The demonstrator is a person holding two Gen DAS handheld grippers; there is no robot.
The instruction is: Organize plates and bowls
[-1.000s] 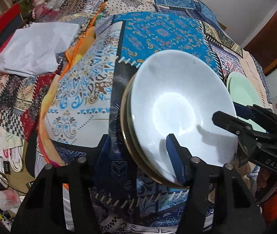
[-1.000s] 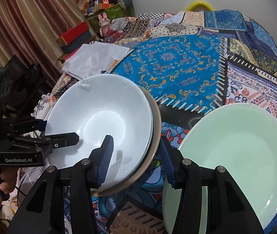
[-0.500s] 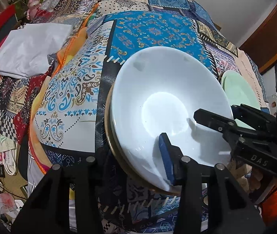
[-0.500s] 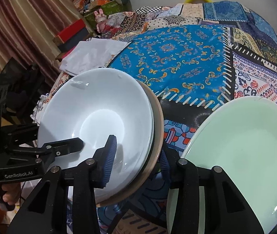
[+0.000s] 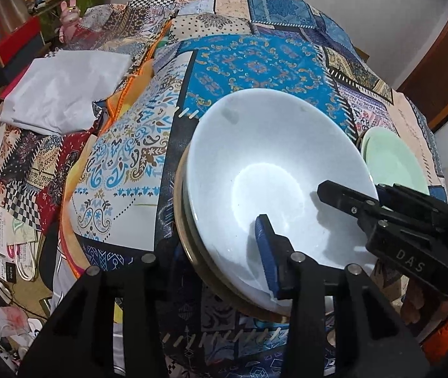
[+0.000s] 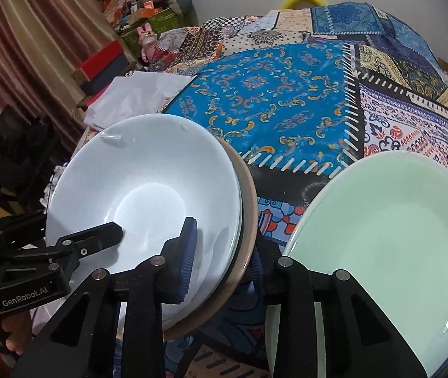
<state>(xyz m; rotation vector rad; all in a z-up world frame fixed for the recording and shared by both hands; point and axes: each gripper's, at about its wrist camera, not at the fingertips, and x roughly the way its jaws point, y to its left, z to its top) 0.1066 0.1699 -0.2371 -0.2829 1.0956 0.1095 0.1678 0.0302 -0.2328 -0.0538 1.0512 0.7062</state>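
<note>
Now both sets of jaws are closing across opposite rims of the white bowl (image 6: 148, 195), narrower than a second ago. The left gripper (image 5: 220, 252) and right gripper (image 6: 224, 252) straddle the stack, which includes a tan plate (image 6: 249, 201) beneath, on the patchwork-covered table (image 6: 271, 94). In my judgement, a two-handed lift toward the green plate (image 6: 381, 236) is next.

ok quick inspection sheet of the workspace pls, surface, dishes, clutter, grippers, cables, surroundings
surface: patchwork cloth covers it.
job's things: white bowl nested on a tan-rimmed dish; green plate apart, to its right.
clutter: white folded cloth at the left edge.
grippers: left gripper straddles the stack's left rim, jaws closing; right gripper straddles its right rim, jaws closing. Contact of the outer pads is hidden.
cables: loose white cords on the floor, lower left.
surroundings: striped curtain, boxes, pink rabbit toy, wooden door.
</note>
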